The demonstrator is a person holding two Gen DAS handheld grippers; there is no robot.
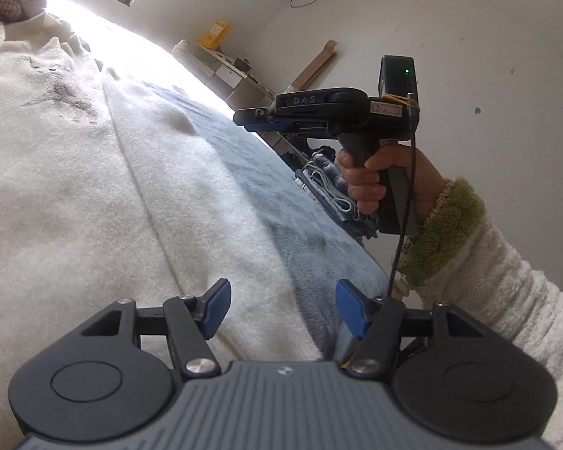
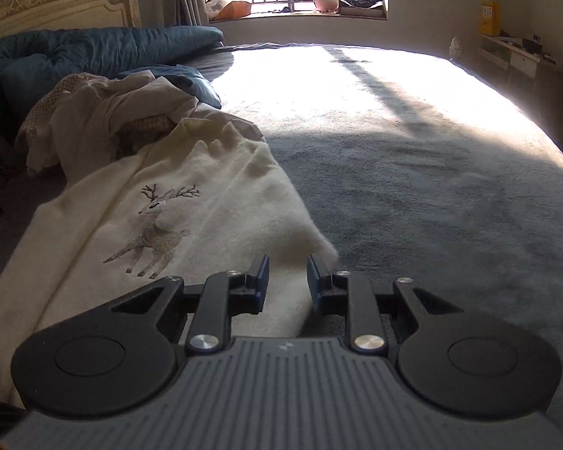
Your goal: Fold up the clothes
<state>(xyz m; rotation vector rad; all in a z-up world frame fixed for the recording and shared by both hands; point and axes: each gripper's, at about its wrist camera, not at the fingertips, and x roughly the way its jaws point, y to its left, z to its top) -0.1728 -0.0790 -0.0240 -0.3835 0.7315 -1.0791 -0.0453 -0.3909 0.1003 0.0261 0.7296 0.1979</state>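
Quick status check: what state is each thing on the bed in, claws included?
Sweater: lying deer side up, collar rumpled, not folded up yet.
Left claw: open, empty, over the sweater.
Right claw: narrowly open, empty.
Clothes pile: crumpled, unfolded.
Duvet: bunched up.

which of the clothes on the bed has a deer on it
The cream sweater lying flattest and nearest the right claw. An embroidered deer marks its front; the crumpled pale garments heaped behind it show no picture.
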